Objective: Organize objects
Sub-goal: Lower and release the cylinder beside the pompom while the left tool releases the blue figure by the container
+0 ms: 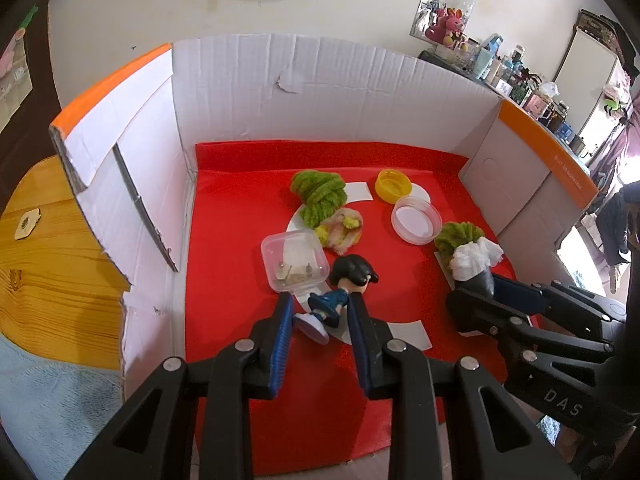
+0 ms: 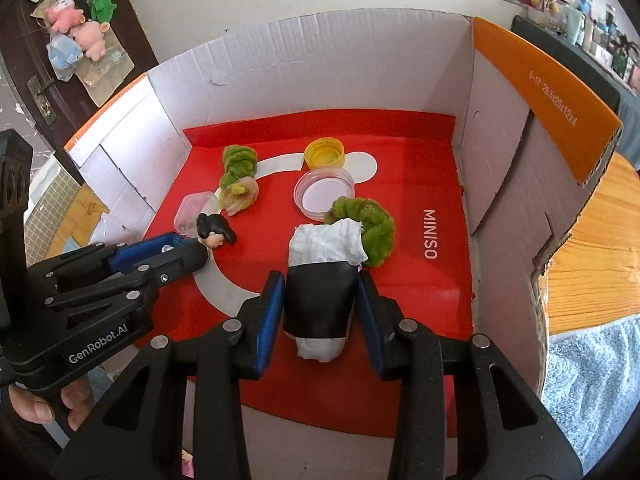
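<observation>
My left gripper (image 1: 320, 312) is shut on a small figurine (image 1: 340, 292) with black hair and blue clothes, low over the red mat (image 1: 240, 280) in the cardboard box. Its head also shows in the right wrist view (image 2: 214, 232). My right gripper (image 2: 320, 296) is shut on a black-wrapped bottle stuffed with white tissue (image 2: 324, 280), low over the mat; the bottle also shows in the left wrist view (image 1: 474, 264). A clear square case (image 1: 294, 260) lies just beyond the figurine.
On the mat lie a green fuzzy piece (image 1: 320, 196), a pale fuzzy piece (image 1: 342, 228), a yellow cap (image 1: 393, 185), a clear round lid (image 1: 416, 219) and another green fuzzy piece (image 2: 368, 228). White cardboard walls (image 1: 320, 92) surround the mat. Wooden table (image 1: 48, 260) outside.
</observation>
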The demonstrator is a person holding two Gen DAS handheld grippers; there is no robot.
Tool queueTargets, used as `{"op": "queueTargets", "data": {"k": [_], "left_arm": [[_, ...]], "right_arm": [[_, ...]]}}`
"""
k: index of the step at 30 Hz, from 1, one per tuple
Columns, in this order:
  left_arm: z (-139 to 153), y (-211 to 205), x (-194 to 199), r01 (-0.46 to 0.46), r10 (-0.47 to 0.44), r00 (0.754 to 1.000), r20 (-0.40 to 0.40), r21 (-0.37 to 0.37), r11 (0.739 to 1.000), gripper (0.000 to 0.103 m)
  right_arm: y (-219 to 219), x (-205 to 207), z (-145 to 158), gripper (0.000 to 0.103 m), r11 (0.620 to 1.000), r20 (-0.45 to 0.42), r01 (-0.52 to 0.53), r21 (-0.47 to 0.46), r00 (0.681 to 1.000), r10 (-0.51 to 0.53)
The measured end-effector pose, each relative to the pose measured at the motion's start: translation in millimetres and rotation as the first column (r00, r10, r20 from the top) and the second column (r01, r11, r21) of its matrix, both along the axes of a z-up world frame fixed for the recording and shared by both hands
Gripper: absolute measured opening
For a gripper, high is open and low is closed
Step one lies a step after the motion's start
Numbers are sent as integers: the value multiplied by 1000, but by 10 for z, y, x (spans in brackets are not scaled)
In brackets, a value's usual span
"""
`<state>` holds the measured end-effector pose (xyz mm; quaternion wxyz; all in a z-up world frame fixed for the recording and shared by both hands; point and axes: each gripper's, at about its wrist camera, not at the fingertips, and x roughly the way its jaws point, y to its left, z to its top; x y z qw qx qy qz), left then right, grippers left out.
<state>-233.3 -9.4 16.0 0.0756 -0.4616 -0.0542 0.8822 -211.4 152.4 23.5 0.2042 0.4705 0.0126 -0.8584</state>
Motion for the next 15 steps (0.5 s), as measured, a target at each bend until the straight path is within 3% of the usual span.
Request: {"op": "queueTargets", "data": {"k": [9, 13, 15], "left_arm": [[-4, -5, 18, 1, -1, 1000, -3, -5, 1000, 29], [-5, -2, 25, 1, -1, 1000, -3, -6, 1000, 29], [0, -1, 31, -1, 1, 1000, -8, -7, 1000, 35]], "right_arm": [[-2, 9, 5, 36, 1000, -1, 1, 3, 1000, -1], [3, 17, 11, 42, 1000, 1, -1, -3, 1000, 1], [2, 30, 17, 46, 1000, -1, -1, -1, 1000, 1]]}}
